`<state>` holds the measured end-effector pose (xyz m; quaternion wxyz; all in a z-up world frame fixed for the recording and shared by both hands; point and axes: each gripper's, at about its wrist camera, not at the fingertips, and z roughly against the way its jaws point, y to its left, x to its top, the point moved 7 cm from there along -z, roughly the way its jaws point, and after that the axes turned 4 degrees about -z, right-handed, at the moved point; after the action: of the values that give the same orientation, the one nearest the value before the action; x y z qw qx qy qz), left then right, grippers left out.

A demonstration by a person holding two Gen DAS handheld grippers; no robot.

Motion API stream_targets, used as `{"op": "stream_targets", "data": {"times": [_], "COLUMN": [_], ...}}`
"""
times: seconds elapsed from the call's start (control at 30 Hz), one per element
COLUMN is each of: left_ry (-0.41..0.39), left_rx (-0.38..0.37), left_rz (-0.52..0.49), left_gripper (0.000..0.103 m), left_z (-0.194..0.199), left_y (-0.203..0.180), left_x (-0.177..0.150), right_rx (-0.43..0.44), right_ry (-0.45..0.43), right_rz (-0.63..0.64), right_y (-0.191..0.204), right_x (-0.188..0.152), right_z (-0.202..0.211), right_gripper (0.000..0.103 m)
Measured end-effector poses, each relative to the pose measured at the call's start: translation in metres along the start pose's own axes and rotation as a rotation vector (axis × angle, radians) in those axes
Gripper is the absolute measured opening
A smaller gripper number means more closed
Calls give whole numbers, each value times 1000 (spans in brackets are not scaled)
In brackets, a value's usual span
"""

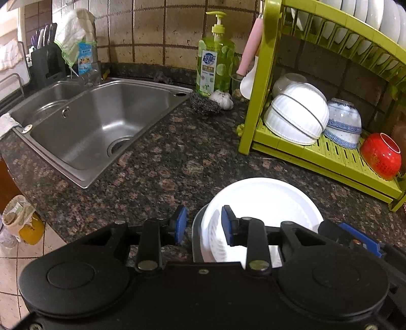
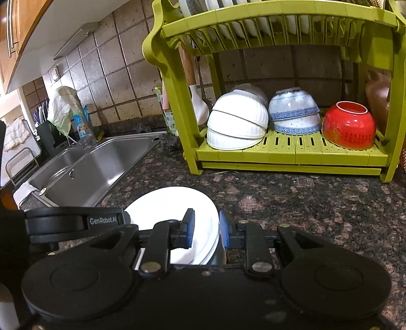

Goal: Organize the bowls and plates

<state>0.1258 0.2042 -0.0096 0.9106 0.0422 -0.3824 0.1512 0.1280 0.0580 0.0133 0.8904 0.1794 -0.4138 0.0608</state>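
Note:
A stack of white plates (image 1: 266, 203) (image 2: 172, 203) sits on the dark granite counter, with a grey metal rim (image 1: 196, 236) under it. My left gripper (image 1: 204, 224) is open and straddles the stack's left rim, with a sliver of counter showing beside its left pad. My right gripper (image 2: 206, 229) is closed on the stack's right rim, one pad over the plate and one outside. The green dish rack (image 2: 291, 149) (image 1: 299, 154) behind holds upturned white bowls (image 2: 236, 124), blue-patterned bowls (image 2: 294, 114) and a red bowl (image 2: 349, 127).
A steel double sink (image 1: 101, 121) lies to the left. A green soap bottle (image 1: 215, 66), a steel scourer (image 1: 205, 104) and garlic (image 1: 224, 97) stand between the sink and the rack. White plates (image 1: 368, 12) fill the rack's upper tier. Bare counter separates the stack and the rack.

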Motion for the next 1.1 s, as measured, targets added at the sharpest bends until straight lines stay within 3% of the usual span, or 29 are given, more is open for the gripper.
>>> {"op": "stream_targets", "data": {"times": [0.43, 0.63, 0.83, 1.1], "left_ry": [-59, -94, -62, -68], "left_rx": [45, 57, 8, 13], "left_rz": [-36, -66, -82, -149], "left_gripper": [41, 42, 42, 42], "left_z": [34, 48, 51, 51], "left_y": [9, 5, 0, -11], "left_x": [-21, -34, -62, -77], "right_rx": [13, 21, 2, 6], "right_ry": [-53, -63, -76, -76], "right_rz": [28, 35, 67, 49], "right_y": [-6, -10, -12, -17], "right_x": [-15, -33, -49, -51], "right_z": [39, 56, 66, 71], "right_gripper": [24, 29, 29, 29]}}
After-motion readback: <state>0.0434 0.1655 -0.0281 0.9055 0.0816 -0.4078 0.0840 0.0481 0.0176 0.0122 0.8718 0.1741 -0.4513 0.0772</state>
